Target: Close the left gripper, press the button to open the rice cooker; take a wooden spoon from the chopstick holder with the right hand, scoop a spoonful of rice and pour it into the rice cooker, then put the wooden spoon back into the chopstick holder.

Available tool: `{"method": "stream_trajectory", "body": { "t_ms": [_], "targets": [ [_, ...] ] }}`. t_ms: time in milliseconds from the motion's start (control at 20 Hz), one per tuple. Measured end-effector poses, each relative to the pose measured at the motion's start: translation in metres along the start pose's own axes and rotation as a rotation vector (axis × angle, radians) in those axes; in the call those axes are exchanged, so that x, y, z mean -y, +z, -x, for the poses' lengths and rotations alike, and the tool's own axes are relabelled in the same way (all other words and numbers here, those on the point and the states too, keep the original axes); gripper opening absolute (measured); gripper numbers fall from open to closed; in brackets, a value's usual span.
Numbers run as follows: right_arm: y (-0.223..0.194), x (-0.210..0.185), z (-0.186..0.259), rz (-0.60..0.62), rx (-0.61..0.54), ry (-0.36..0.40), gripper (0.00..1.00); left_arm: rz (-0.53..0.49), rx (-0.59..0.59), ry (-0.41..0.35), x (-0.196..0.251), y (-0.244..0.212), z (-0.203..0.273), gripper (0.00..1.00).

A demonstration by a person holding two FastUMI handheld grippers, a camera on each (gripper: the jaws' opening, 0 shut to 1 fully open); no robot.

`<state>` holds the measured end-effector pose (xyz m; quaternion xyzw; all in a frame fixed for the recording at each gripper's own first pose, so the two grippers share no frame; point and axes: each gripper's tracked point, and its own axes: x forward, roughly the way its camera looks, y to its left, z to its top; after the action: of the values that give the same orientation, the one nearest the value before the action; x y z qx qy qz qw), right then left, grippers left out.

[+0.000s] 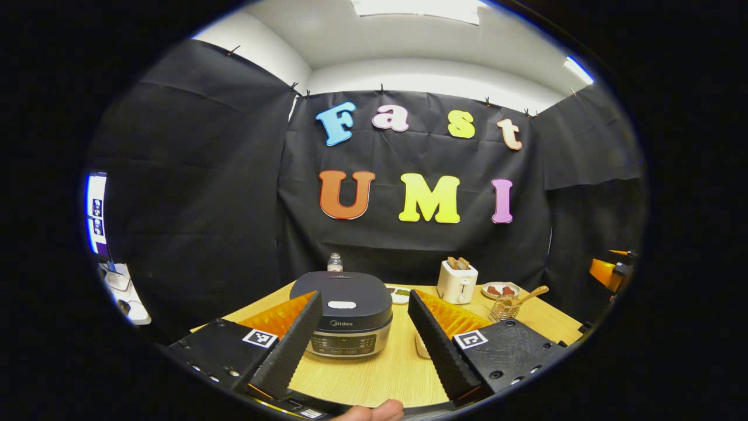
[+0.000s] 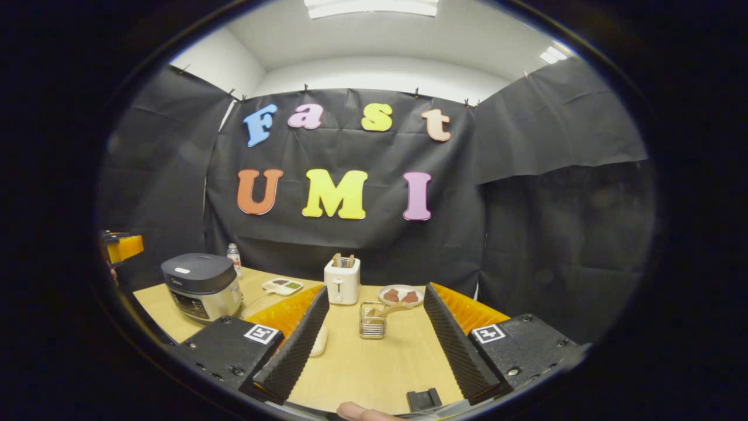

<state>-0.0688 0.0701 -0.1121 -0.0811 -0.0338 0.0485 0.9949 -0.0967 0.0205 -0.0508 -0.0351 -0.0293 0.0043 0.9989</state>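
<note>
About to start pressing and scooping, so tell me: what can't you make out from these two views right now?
- Rice cooker inside: lid shut, left gripper view.
- Rice bowl: mostly hidden behind a finger of the right hand-held gripper, right gripper view.
- Wooden spoon bowl end: down inside the chopstick holder, too small to tell.

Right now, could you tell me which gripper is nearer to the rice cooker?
Left. The left gripper frames the rice cooker just ahead; the right gripper has it far off to its left.

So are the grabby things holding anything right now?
No. The left gripper and right gripper are both open, nothing between their fingers. The wooden spoon sits in the wire chopstick holder.
</note>
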Motion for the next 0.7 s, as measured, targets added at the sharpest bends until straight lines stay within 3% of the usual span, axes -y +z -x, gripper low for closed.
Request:
{"method": "stream_trajectory", "body": {
  "t_ms": [450,700],
  "targets": [
    [0.044,0.01,0.021,-0.003,0.102,-0.017,1.0,-0.062,0.039,-0.084,0.042,0.018,0.013,0.94],
    [0.041,0.015,0.028,0.0,0.112,-0.031,1.0,-0.043,0.06,-0.107,0.052,0.018,0.018,0.94]
  ]
}}
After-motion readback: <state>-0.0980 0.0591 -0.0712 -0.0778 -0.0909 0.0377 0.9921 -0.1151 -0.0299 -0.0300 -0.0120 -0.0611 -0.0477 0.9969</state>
